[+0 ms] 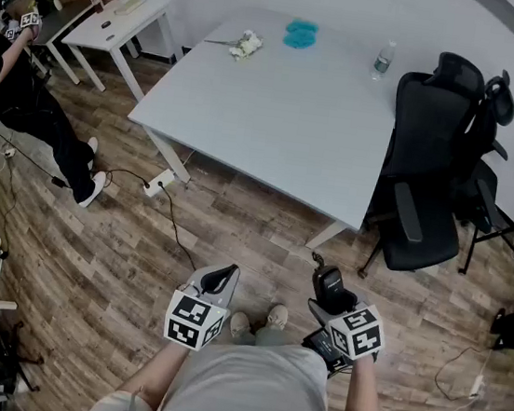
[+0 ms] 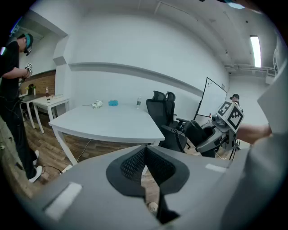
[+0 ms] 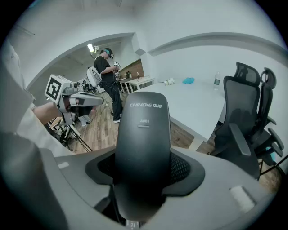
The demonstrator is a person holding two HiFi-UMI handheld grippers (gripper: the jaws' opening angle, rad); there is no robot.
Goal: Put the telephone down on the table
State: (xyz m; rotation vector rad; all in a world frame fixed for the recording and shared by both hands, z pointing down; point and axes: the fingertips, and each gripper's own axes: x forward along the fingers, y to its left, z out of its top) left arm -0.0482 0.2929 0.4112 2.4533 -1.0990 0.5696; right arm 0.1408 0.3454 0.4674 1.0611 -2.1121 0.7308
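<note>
Grippers: we count two, both low in the head view.
Left gripper (image 2: 145, 157): jaws closed on each other, with nothing between them.
Right gripper (image 3: 144, 167): jaws wide, clamped on the one telephone (image 3: 143, 130).
Telephone: at the lower right of the head view, over the floor (image 1: 128, 258) and well apart from the big table (image 1: 277, 127).
Tables: we see two, both white. The small table (image 1: 112, 26) is at the upper left.
Chairs (image 1: 426, 166): two, black, at the right.
On the big table: one bottle (image 1: 382, 59), one teal cloth (image 1: 300, 34), one white bundle (image 1: 246, 45).
Person (image 1: 18, 93): one other, at the left edge.
</note>
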